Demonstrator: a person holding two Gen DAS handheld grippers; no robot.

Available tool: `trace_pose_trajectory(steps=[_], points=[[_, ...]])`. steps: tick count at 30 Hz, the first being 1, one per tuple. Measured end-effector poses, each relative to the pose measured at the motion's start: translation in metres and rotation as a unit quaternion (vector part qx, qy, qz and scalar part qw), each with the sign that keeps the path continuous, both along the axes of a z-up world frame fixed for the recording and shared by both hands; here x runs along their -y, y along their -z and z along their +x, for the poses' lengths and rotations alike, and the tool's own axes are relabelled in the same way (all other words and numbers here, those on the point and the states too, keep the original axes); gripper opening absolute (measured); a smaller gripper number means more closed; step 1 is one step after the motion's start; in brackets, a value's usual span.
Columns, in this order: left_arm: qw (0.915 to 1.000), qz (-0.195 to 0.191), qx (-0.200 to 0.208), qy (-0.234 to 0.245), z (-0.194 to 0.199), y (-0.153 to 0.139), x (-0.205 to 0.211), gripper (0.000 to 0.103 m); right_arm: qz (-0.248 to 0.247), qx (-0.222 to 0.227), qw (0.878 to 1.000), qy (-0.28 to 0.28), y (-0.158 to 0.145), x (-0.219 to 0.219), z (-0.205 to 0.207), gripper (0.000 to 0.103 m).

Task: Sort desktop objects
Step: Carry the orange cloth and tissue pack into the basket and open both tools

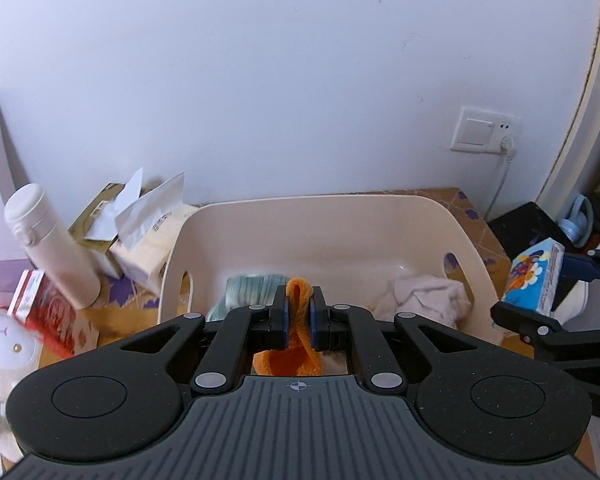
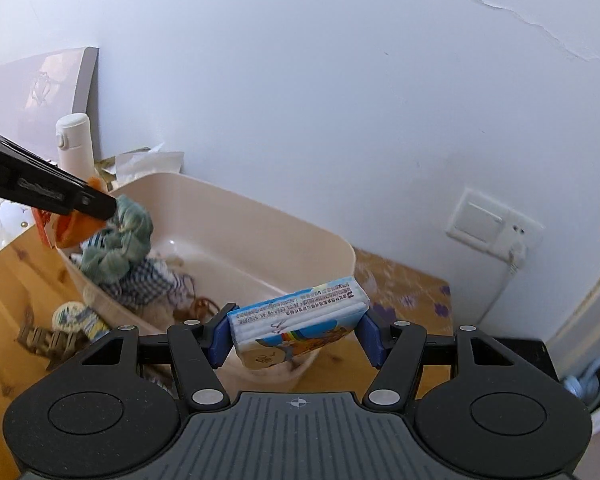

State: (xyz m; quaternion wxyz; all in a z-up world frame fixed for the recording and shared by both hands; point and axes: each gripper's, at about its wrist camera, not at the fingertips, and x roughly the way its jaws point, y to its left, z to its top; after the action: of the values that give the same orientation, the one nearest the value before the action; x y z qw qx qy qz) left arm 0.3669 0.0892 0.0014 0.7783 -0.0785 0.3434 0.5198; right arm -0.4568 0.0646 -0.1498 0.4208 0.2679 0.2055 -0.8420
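An orange cloth (image 1: pixel 300 320) is pinched between the closed jaws of the left gripper (image 1: pixel 299 322) and hangs just above the near rim of the bin (image 1: pixel 320 208), so the bin's hollow lies straight ahead of and below those jaws. A tissue pack (image 2: pixel 300 320) is clamped across its length in the right gripper (image 2: pixel 296 338), its long axis running left to right between the pads; it is held at the bin's right end, over or just outside the rim. The left gripper is judged nearer to a clean drop, since its cloth is already over the opening. Inside the bin, a green cloth (image 2: pixel 120 244), a checked cloth (image 2: pixel 144 284) and a pale cloth (image 1: pixel 424 296) are seen. Left of the bin, a white bottle (image 1: pixel 48 240), opened tissue packs (image 1: pixel 140 236) and a red box (image 1: pixel 48 316) are left on the desk (image 2: pixel 4 304).
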Motion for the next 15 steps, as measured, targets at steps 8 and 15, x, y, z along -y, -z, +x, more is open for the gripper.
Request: trace_pose_trajectory(steps=[8, 15], points=[[0.9997, -0.003, -0.020, 0.013, 0.026, 0.017, -0.041, 0.009, 0.005, 0.010, 1.000, -0.019, 0.010, 0.032, -0.028, 0.059], [0.9992, -0.029, -0.028, 0.005, 0.027, 0.032, -0.063, 0.015, 0.029, 0.034, 0.998, -0.041, 0.033, 0.052, -0.032, 0.060]])
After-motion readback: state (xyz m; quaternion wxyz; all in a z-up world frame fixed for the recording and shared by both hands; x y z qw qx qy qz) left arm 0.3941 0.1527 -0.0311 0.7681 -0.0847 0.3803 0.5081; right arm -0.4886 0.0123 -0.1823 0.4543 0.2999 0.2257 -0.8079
